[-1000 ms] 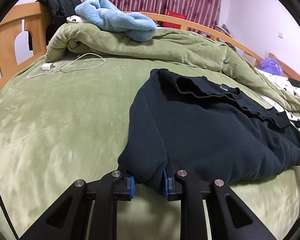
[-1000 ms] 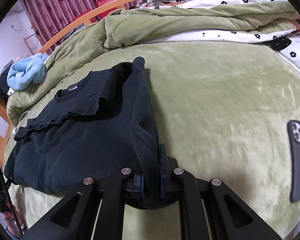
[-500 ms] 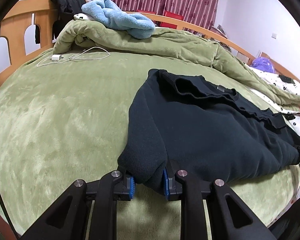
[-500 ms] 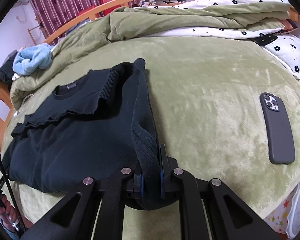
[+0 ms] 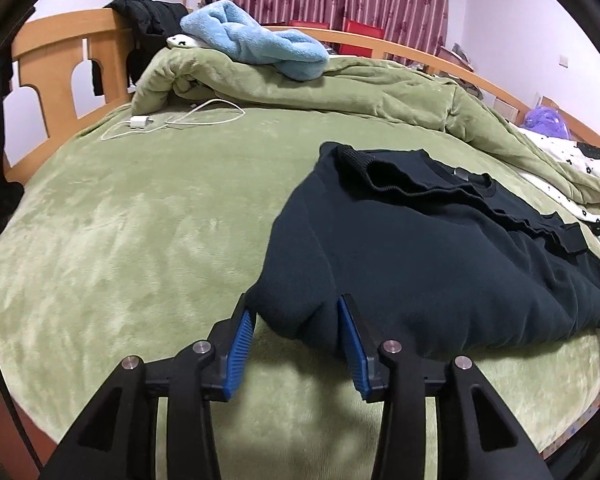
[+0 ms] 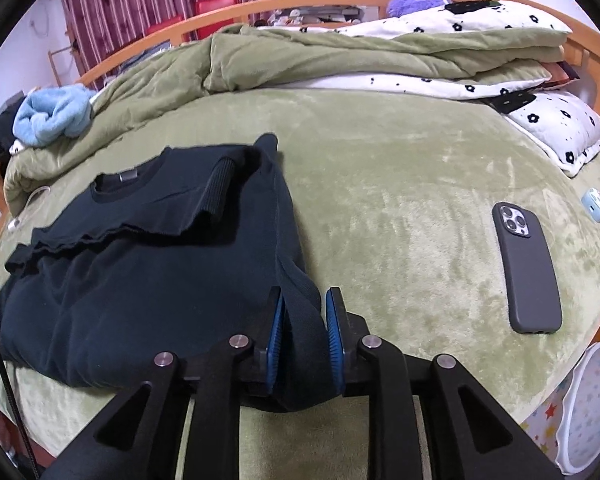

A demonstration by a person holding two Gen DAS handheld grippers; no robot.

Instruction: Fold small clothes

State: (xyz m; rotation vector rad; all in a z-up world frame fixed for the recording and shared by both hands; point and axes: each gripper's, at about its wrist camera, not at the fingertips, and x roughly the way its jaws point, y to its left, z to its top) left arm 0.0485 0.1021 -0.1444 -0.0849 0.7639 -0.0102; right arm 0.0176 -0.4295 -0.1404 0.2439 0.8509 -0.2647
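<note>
Dark sweater (image 6: 148,280): near corner hidden behind right gripper (image 6: 303,320) fingers; left edge runs into lens rim at 9 o'clock. Star-print tub (image 6: 588,408) cut off at 4 o'clock. Small blue case (image 6: 595,205) at 3 o'clock too small to identify. Left view: sweater (image 5: 440,264) far end lost at 3 o'clock; purple plush (image 5: 546,125) blurred.

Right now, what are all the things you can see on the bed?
Sweater: one, black, partly folded on the bed's near edge.
Phone: one, dark grey, face down, right of the sweater.
Towel: one, light blue, on the bunched quilt.
Quilt: one, green, heaped at the back.
Charger cable: one, white, on the green sheet.
Pillow: one, white with black flowers, far right.
Left gripper: open, fingers astride the sweater's edge.
Right gripper: open, fingers astride the sweater's edge.
</note>
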